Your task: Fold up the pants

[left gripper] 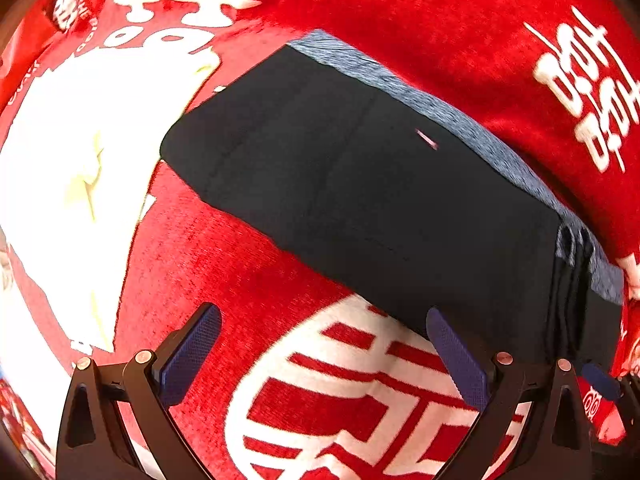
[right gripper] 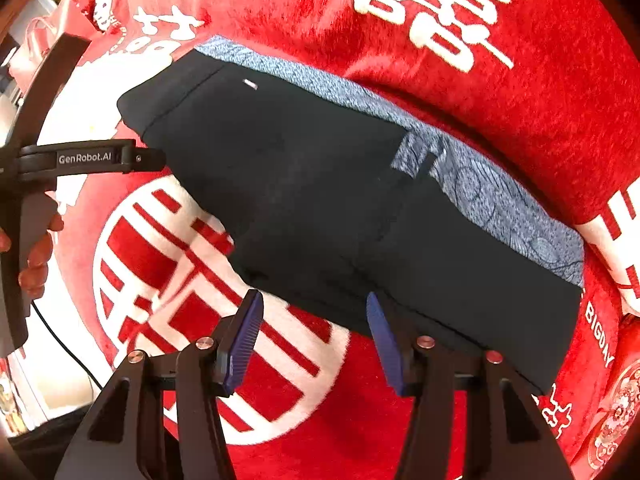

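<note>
A: Right wrist view has your right gripper (right gripper: 314, 340) jaws apart, near edge of the pants (right gripper: 320, 200) just ahead on the red blanket (right gripper: 500, 120).

B: Left gripper (left gripper: 324, 356) is spread too; long axis runs left-right across both.

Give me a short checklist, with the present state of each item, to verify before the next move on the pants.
1. Left gripper jaws open and holding nothing: ok.
2. Right gripper jaws open and holding nothing: ok.
3. Pants lie flat on the blanket, already folded into a compact band: ok.
4. Grey lining strip shows along the far edge, so the layers are not flush there: not ok.
5. Stacked layers at the right end are aligned: cannot tell.
6. Both grippers are off the pants, at the near edge: ok.
</note>
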{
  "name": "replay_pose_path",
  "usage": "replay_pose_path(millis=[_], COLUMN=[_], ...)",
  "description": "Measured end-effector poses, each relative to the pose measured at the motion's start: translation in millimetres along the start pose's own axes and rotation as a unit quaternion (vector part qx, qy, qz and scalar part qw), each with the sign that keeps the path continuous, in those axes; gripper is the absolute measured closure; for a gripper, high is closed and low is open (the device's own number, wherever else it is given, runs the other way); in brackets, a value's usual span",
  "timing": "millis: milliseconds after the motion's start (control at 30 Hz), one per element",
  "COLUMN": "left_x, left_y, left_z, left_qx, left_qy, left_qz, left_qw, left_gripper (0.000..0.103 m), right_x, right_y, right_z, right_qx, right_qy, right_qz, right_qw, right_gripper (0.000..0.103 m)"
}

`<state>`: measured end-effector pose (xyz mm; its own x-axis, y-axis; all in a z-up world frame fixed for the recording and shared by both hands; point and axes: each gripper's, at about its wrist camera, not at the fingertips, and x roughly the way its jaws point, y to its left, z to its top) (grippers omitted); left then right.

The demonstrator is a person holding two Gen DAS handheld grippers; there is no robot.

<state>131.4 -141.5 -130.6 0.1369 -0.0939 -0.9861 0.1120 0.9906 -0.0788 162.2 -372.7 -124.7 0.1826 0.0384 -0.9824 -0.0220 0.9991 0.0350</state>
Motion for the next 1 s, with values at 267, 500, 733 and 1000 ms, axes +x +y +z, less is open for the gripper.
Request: replay_pose_path(millis=[267, 500, 733, 1000], left_x=[15, 23, 26, 27], left_y=[29, 45, 48, 54], left_z=[20, 30, 40, 46], left_qx=[-0.022, -0.018, -0.004, 0.007], left_qy=[0.007, 0.013, 0.011, 0.015], left_qz=[-0.004, -0.019, -0.028, -0.038], left_qw=[0.9997, 0.9996, 0.9995, 0.9991], left_gripper=[0.0, 0.0, 0.0, 0.0], right_x=[53, 59, 61, 69], right_y=[0, 1, 13, 29], right_z=[33, 29, 30, 36], right_qx=[0.051, 0.088, 0.087, 0.084], right_qy=[0.048, 0.055, 0.062, 0.073], right_qz=[-0.01, -0.009, -0.039, -0.072], right_qw=[0.997, 0.995, 0.993, 0.991], right_gripper=[0.068, 0.069, 0.068, 0.068])
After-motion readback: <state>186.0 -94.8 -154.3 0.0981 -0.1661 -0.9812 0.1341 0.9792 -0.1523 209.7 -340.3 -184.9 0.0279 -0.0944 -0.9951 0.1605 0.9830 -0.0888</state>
